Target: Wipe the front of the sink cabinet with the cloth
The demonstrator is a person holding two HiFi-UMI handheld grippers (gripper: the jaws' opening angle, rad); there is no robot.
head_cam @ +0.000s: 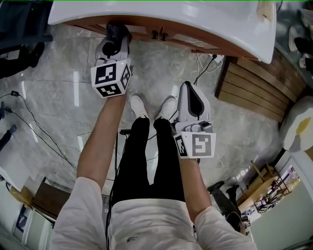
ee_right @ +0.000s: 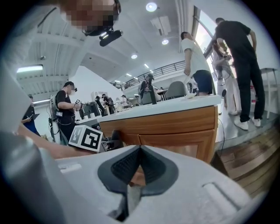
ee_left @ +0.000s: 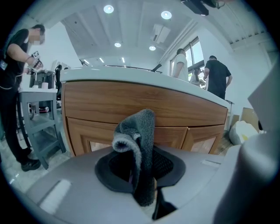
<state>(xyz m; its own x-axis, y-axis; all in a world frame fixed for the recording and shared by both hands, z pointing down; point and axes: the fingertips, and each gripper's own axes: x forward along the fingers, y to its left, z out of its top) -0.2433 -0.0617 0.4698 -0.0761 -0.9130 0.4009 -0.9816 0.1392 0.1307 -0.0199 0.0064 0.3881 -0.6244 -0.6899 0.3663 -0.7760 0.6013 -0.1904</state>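
The sink cabinet (head_cam: 176, 40) has a wooden front under a white counter (head_cam: 161, 14). My left gripper (head_cam: 117, 33) is up against that front, shut on a dark grey cloth (head_cam: 119, 29). In the left gripper view the cloth (ee_left: 139, 140) stands folded between the jaws, with the cabinet's wooden panel (ee_left: 131, 103) just behind it. My right gripper (head_cam: 189, 89) hangs lower, away from the cabinet, above the floor; its jaws (ee_right: 139, 168) are shut with nothing in them. The cabinet (ee_right: 175, 127) lies ahead of it, and the left gripper's marker cube (ee_right: 86, 138) shows to its left.
A slatted wooden platform (head_cam: 254, 88) lies to the right of the cabinet. Cables (head_cam: 29, 122) run over the marble floor at left. A metal shelf cart (ee_left: 39, 113) stands left of the cabinet. Several people stand around the counter. My feet (head_cam: 146, 107) are close below the cabinet.
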